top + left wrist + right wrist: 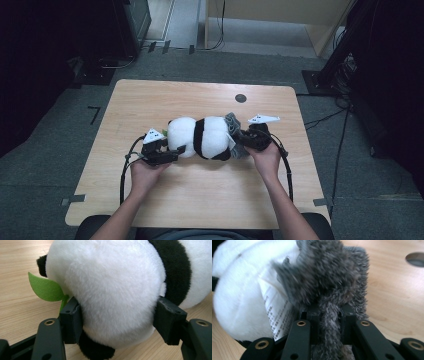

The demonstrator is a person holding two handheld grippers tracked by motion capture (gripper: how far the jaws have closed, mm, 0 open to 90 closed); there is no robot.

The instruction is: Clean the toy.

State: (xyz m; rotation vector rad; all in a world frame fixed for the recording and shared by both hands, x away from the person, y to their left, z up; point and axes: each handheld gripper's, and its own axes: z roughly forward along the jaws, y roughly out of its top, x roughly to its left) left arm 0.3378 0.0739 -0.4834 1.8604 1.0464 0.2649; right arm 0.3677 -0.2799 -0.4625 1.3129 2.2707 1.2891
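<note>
Black jaws at the bottom of the left gripper view, pressed against both flanks of the white, rounded end of the panda toy (110,295), fur bulging between them. Green felt leaf (46,287) poking out beside one jaw, flat above the wooden table (17,312).

Seen from the high view: left gripper (172,151) clamped on the panda toy (202,137) at its left end, left hand (145,172) low behind it, forearm angled in from the bottom edge. Right gripper (242,141) at the toy's right end, right hand (265,156) wrapped under it, forearm rising from the bottom right, wrist bent inward. Toy lying lengthwise near the table's middle, between both grippers, black band across its body.

In the right gripper view: jaws nearly together, pinching a strip of grey furry fabric (329,315), more of it bunched above them. White printed label (275,312) hanging just left of the jaws against the toy's white side. Dark round hole (415,259) in the tabletop farther off.
</note>
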